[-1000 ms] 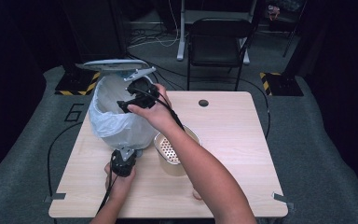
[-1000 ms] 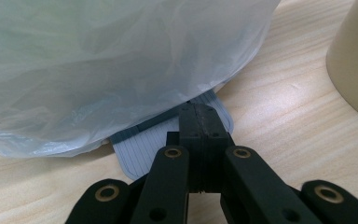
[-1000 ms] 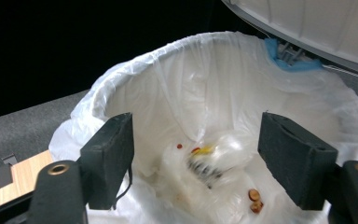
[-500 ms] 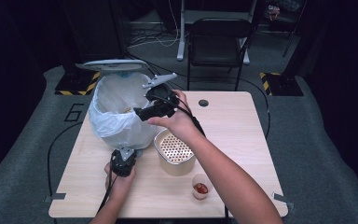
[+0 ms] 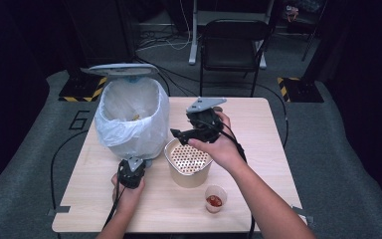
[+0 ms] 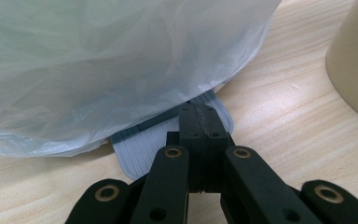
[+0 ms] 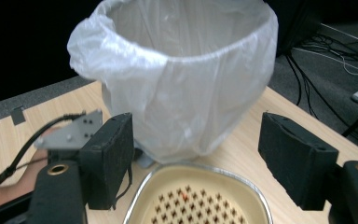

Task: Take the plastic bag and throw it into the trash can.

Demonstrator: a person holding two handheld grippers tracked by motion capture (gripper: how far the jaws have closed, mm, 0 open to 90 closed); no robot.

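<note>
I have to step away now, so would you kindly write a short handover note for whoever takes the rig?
Left gripper: shut, jaws pressing the bin's grey pedal, lid up.
Right gripper: open, empty, above the beige strainer container.
Lined pedal bin stands rear left, scraps inside; sauce cup near the front edge.
Done: apparently something binned.
Left: probably the sauce cup, then release the pedal.
</note>
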